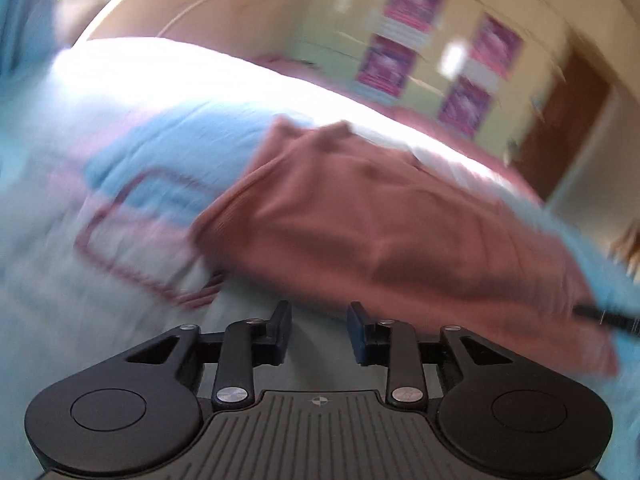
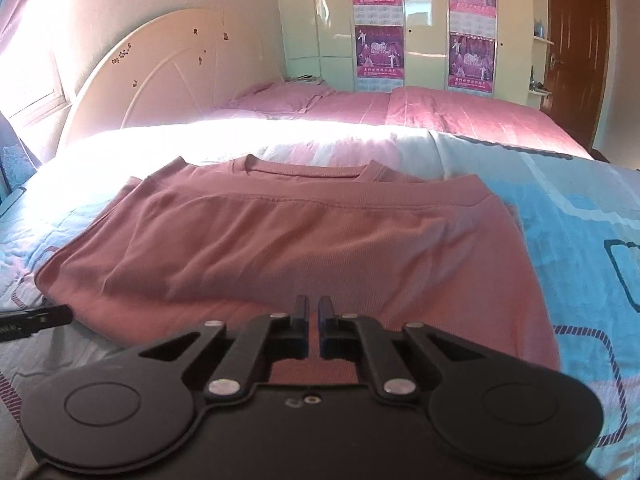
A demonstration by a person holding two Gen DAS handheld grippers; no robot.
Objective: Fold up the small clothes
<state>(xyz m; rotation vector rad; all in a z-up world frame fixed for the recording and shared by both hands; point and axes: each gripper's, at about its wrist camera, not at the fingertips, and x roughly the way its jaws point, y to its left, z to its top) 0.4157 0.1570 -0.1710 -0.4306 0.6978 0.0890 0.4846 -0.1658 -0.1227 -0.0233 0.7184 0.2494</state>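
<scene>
So there's this dusty-pink shirt (image 2: 256, 256) lying on the bed, on top of a light blue quilt (image 2: 560, 224) with those outlined rectangle patterns. It's folded over on itself, bottom hem brought up close to the neckline, so you can see the collar peeking out just behind the hem band. Looks reasonably flat, a few soft wrinkles across the middle.

The right gripper (image 2: 313, 312) sits over the near edge of the shirt with its jaws pressed together, only a sliver between the pads, and I can't see any fabric caught in there. The left gripper (image 1: 318, 316) is off the shirt's near left corner, hovering over the quilt, jaws partly spread with nothing between them. Its view is really smeared, so finer detail there is lost. You can spot its fingertip poking in at the left edge of the right camera's view, just beside the shirt's corner.

Behind all that: a pink bedspread (image 2: 440, 116), cream headboard (image 2: 160, 80), wardrobe with purple posters (image 2: 380, 52), and a brown door (image 2: 576, 40).
</scene>
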